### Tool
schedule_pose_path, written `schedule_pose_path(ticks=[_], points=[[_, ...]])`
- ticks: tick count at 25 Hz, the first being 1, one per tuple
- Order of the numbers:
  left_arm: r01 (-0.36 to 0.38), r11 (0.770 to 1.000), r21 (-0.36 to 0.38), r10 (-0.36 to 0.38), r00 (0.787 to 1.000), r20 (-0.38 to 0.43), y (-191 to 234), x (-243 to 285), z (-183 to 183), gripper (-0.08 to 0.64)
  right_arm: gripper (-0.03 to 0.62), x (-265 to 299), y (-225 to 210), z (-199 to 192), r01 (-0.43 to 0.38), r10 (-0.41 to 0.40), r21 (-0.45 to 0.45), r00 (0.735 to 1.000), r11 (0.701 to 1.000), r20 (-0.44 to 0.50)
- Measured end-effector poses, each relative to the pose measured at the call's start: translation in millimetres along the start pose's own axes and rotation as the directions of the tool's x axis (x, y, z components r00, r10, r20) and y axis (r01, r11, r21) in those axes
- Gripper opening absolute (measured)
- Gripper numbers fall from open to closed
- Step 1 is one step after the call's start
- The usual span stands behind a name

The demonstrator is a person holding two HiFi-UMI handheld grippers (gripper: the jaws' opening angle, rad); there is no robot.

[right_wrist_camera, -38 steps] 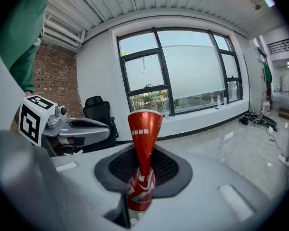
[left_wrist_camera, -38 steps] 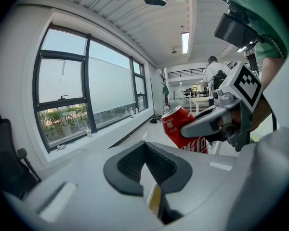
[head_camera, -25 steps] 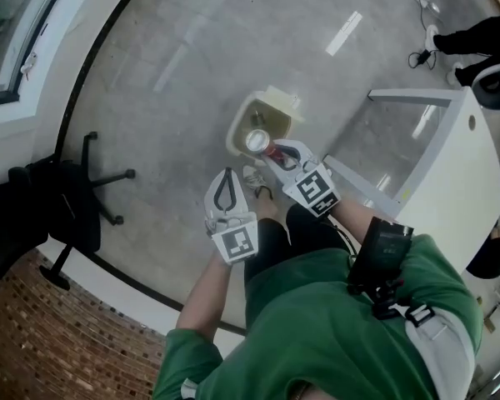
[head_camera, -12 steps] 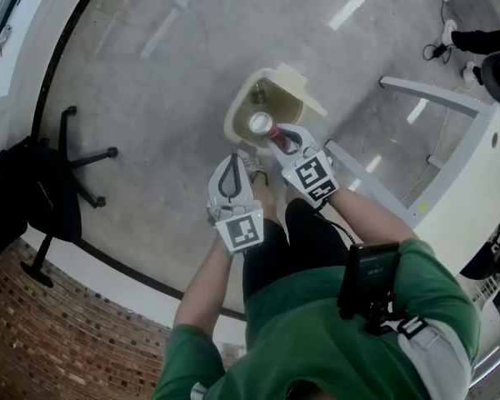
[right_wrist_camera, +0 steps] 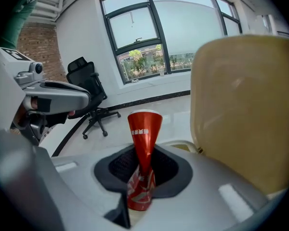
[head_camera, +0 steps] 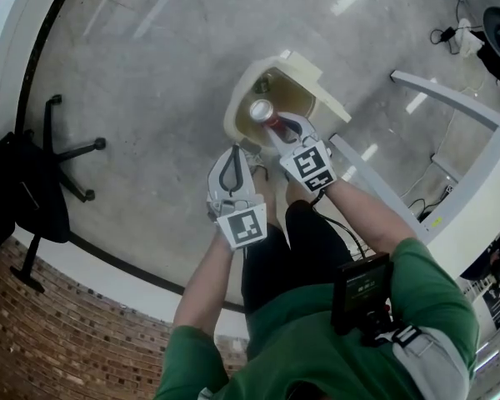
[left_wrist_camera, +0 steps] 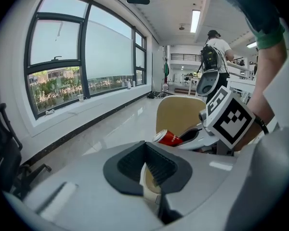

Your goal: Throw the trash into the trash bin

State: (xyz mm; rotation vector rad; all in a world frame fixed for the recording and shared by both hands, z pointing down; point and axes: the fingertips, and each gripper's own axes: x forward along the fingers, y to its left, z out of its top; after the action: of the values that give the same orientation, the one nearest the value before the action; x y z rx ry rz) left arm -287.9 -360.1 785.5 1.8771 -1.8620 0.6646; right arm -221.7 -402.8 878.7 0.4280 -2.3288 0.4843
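Note:
A cream trash bin (head_camera: 236, 117) stands on the floor with its lid (head_camera: 315, 75) tipped up. My right gripper (head_camera: 277, 128) is shut on a red drink can (head_camera: 263, 115), dented at its lower end, and holds it over the near part of the bin's opening. In the right gripper view the can (right_wrist_camera: 143, 143) sticks up from between the pads, with the lid (right_wrist_camera: 245, 105) close on the right. My left gripper (head_camera: 229, 162) hangs just left of the bin, shut and empty. Its own view shows the can (left_wrist_camera: 169, 137) and the lid (left_wrist_camera: 179, 113) ahead.
A black office chair (head_camera: 40, 182) stands at the left by a brick wall (head_camera: 75, 340). A white desk frame (head_camera: 450, 132) rises at the right. My shoes (head_camera: 252, 153) are beside the bin. A person (left_wrist_camera: 215, 49) stands far off.
Both grippers have sunk towards the bin. The can has come from the bin's near rim to over its opening. The grip on the can is unchanged.

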Motion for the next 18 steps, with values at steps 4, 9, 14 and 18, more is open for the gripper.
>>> schedule_pose_path(ticks=[4, 9, 14, 18], points=[[0.018, 1.0, 0.0, -0.018, 1.0, -0.018, -7.0, 8.0, -14.1, 0.005, 0.071, 17.8, -6.2, -19.5, 0.011, -0.011, 0.011, 1.0, 1.0, -0.024], [0.03, 1.0, -0.005, -0.03, 0.999, -0.022, -10.1, 18.4, -23.9, 0.005, 0.071, 34.5, -14.2, -39.2, 0.029, -0.03, -0.021, 0.997, 0.999, -0.07], [0.032, 0.999, -0.01, -0.032, 0.999, -0.023, -8.1, 27.7, -31.1, 0.005, 0.071, 47.9, -20.1, -56.3, 0.043, -0.046, -0.02, 0.99, 0.999, -0.135], [0.026, 0.999, -0.021, -0.027, 0.999, -0.045, -5.4, 32.1, -39.2, 0.005, 0.071, 61.0, -23.0, -73.0, 0.049, -0.038, 0.065, 0.986, 0.997, -0.162]])
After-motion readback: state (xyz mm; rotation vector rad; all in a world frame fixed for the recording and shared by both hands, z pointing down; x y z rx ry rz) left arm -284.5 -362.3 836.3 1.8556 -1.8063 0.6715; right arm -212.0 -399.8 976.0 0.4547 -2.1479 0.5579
